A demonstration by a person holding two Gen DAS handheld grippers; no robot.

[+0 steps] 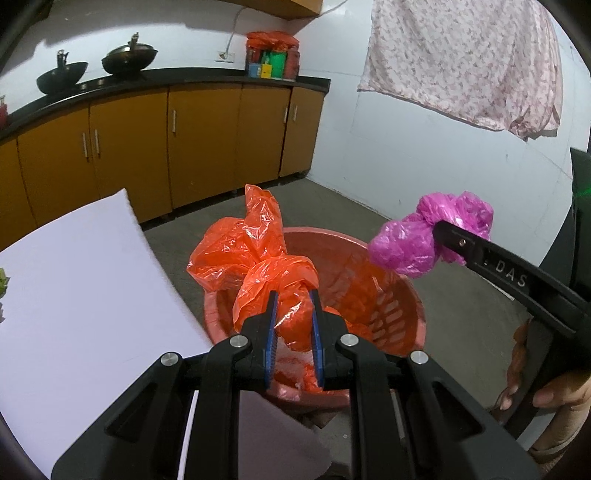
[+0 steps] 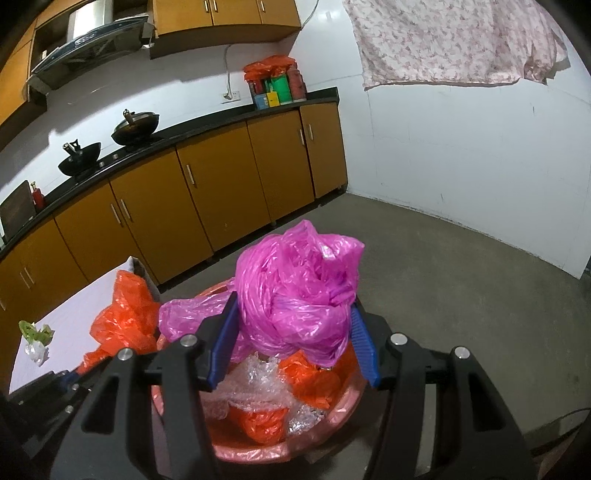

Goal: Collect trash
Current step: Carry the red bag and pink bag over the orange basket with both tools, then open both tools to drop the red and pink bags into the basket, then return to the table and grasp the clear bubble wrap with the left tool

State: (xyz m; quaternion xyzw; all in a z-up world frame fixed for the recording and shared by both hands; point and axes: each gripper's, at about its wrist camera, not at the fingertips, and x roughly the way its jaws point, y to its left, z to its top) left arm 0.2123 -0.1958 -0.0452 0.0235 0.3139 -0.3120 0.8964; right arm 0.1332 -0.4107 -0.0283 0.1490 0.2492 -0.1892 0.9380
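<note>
Trash bags over red bin (image 1: pixel 406 291): left gripper (image 1: pixel 293 299) clamped on orange bag (image 1: pixel 236 254), right gripper (image 2: pixel 291 314) on pink bag (image 2: pixel 295 291). Drop step; next likely releasing both.

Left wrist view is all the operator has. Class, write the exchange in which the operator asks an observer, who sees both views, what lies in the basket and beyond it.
Operator: My orange bag hides the basket's inside. What is in there?
Observer: Crumpled clear bubble wrap among orange plastic pieces.
Operator: How is the pink bag held?
Observer: The right gripper has a blue pad on each side of the bundle, pressing it.
Operator: Anything above the woks?
Observer: A range hood under wooden wall cabinets.
</note>
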